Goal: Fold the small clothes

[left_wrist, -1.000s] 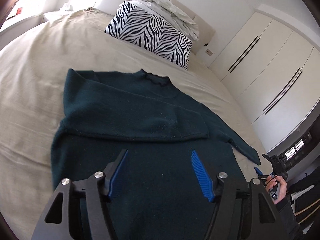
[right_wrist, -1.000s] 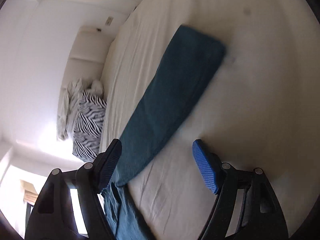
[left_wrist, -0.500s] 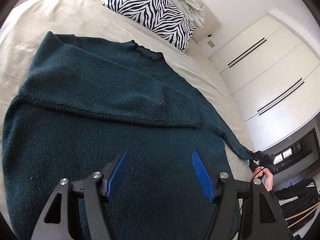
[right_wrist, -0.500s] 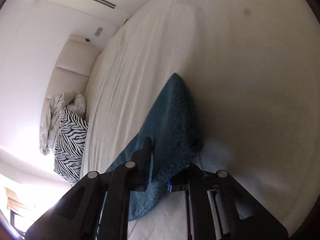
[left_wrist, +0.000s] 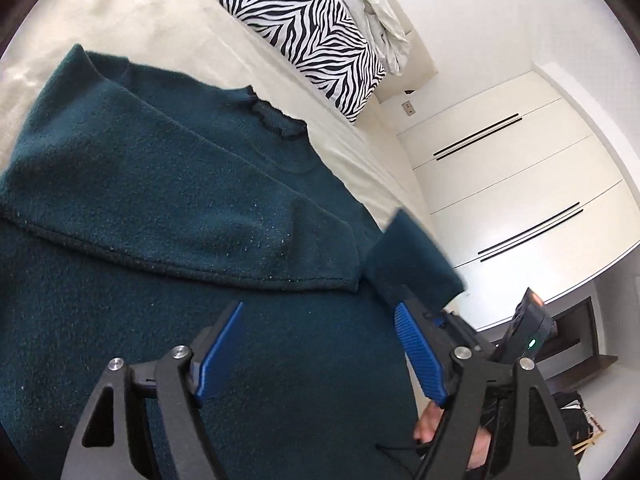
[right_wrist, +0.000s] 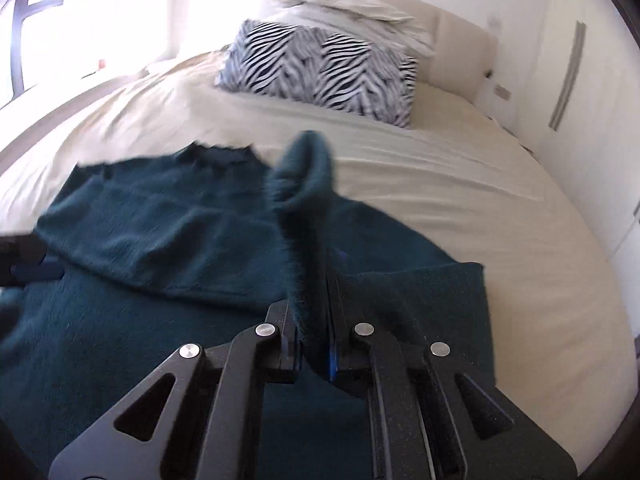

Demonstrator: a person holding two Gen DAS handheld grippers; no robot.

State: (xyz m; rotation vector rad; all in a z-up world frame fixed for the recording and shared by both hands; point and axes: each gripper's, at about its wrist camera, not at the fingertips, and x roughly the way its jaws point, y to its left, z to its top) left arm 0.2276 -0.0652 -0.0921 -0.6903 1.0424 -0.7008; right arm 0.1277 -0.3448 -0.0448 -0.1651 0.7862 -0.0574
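Right gripper clamped tight on sweater's sleeve, lifted above sweater. Left gripper spread wide, empty, hovering over dark green knit.

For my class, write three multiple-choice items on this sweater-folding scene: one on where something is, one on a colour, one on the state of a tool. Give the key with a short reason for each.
1. Where does the zebra-print pillow lie?
A. at the head of the bed
B. on the floor
C. on top of the sweater

2. What colour is the sweater?
A. red
B. dark teal
C. yellow

3. What state is the right tool in?
A. open above the bed
B. shut on nothing
C. shut on the sleeve

Key:
1 A, it leans by the headboard, beyond the sweater.
2 B, the knit is dark teal in both views.
3 C, its fingers clamp the sleeve, which rises between them, while the left tool hangs open over the sweater.
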